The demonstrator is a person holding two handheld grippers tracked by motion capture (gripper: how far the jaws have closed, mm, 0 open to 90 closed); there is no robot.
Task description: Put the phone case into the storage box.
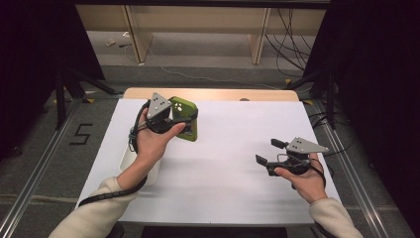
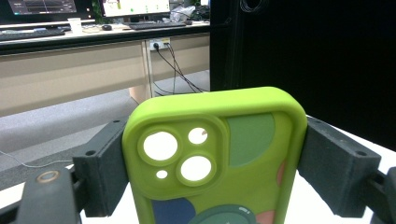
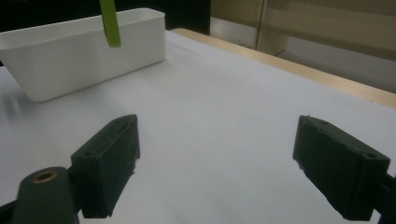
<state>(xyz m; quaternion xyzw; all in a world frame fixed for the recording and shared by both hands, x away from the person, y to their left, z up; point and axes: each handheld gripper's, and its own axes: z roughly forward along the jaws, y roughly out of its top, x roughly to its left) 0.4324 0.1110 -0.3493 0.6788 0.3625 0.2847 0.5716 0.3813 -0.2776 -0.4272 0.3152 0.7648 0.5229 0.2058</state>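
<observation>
The left gripper is clamped on a green phone case, held above the white bin; the right gripper, well right of the bin, has its jaws apart over the desk.

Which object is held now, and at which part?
The left hand-held gripper clamps the green phone case by its two long side edges; the right hand-held gripper holds nothing.
</observation>
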